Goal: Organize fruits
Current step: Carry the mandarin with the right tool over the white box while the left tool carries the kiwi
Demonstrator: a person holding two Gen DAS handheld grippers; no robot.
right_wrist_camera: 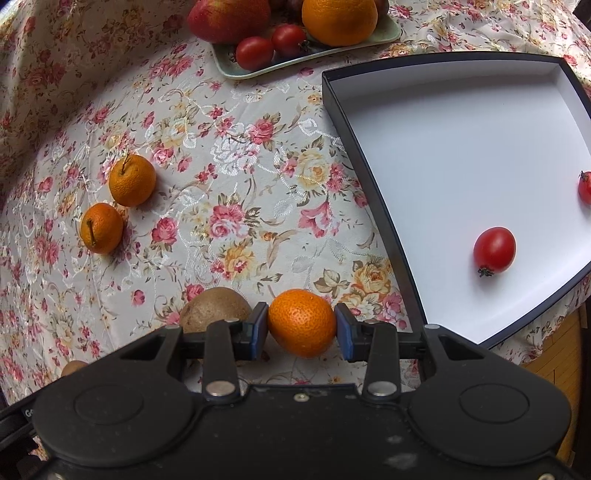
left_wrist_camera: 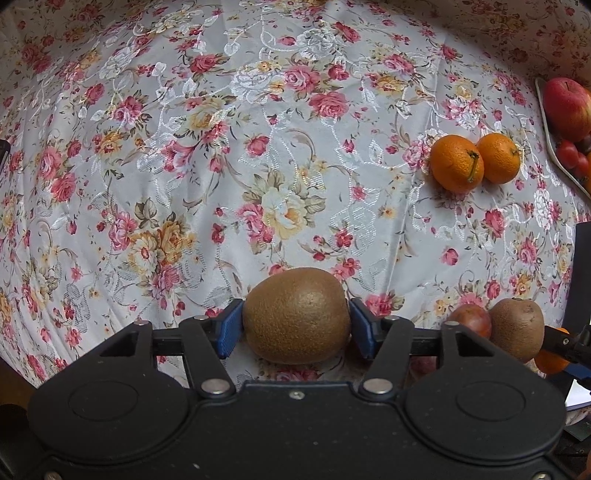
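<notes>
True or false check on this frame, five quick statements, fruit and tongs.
1. A kiwi sits between the left tongs. True.
2. The right tongs are empty. False: they are shut on a mandarin.
3. The white box holds mandarins. False: only two cherry tomatoes show in it.
4. Two loose mandarins lie on the tablecloth. True.
5. The green plate holds only tomatoes. False: an apple and an orange are there too.
</notes>
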